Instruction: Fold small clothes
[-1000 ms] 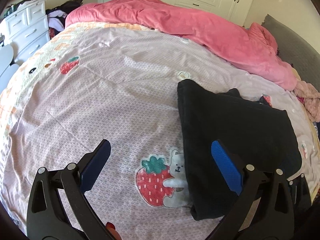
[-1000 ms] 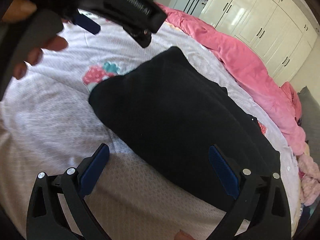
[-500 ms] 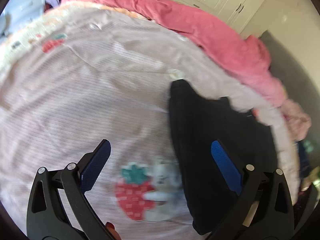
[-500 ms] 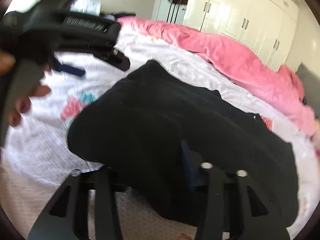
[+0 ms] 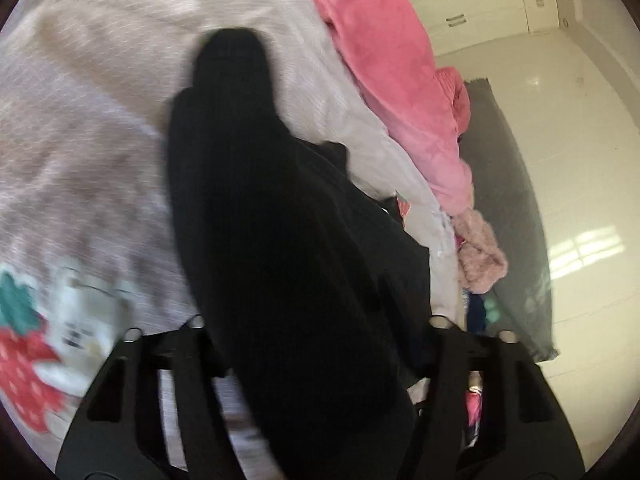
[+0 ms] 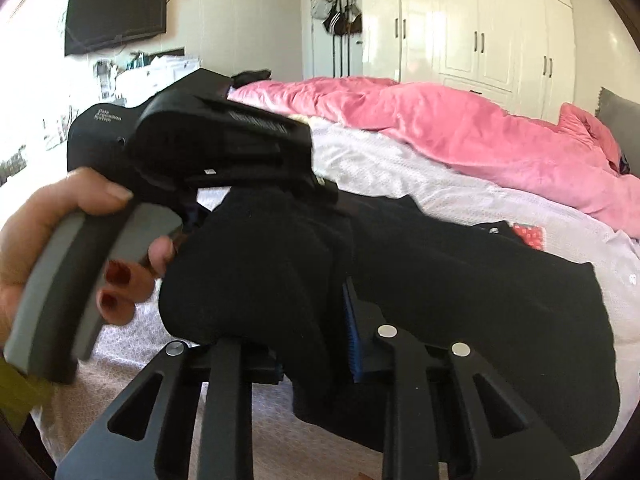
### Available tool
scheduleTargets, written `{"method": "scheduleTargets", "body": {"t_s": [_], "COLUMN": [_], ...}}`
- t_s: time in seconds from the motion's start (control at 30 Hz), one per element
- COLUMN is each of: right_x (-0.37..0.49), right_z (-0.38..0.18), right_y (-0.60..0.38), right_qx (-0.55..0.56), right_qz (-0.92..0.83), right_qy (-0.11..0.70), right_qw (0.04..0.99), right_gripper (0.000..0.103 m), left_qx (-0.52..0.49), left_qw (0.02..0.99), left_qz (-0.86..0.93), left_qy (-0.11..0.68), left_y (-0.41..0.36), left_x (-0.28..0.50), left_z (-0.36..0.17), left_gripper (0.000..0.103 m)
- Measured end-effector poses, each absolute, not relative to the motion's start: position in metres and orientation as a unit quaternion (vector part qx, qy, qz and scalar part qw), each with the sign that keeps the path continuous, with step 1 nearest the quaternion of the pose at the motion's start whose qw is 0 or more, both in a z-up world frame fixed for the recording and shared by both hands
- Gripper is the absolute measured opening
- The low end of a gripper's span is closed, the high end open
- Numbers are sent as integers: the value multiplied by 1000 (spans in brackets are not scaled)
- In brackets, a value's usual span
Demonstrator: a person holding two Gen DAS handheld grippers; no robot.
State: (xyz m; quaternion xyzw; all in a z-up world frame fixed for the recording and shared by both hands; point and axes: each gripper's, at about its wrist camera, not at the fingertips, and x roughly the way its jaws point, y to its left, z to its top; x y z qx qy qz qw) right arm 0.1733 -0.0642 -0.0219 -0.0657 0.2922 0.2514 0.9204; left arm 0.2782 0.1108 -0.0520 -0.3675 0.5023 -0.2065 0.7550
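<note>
Both the left gripper [image 5: 316, 344] and right gripper [image 6: 316, 344] sit clamped on the black garment [image 6: 460, 280], lifted mid-fold, unfinished.

bright daylight, glare on the floor [image 5: 580, 120], motion blur on the bedsheet [image 5: 80, 160] (fisheye-bent edges).

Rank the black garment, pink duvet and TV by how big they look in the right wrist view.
1. Black garment, though it is nearest the camera.
2. Pink duvet.
3. TV, on the far wall, so distance shrinks it.
</note>
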Motion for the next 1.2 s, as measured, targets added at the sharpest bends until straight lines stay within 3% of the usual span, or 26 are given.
{"method": "scheduleTargets", "body": {"t_s": [0.1,0.33,0.7,0.77,0.83,0.9,1.07,1.2], "right_x": [173,170,168,171,171,170,157,140], "right_z": [-14,0,-33,-44,-53,-57,-68,-61], "right_y": [-88,-161,-259,-268,-276,-288,-325,-336], "right_qx": [-36,32,124,145,171,189,303,329], "right_qz": [241,195,128,121,109,95,90,70], "right_qy": [284,264,305,325,345,353,370,350], "right_qw": [927,944,935,927,916,911,874,874], "right_gripper": [20,18,14,14,17,27,28,40], "left_qx": [-323,-273,-187,-172,-180,-181,-132,-61], "left_qw": [780,794,795,798,805,816,857,874], "left_qz": [-202,-220,-225,-218,-225,-228,-192,-151], "left_qy": [496,497,531,534,518,499,460,457], "left_y": [76,-5,-132,-149,-155,-150,-126,-108], "left_x": [276,283,293,296,296,292,279,265], "left_z": [-28,16,8,2,7,17,41,34], "left_gripper": [39,38,38,41,53,56,60,65]}}
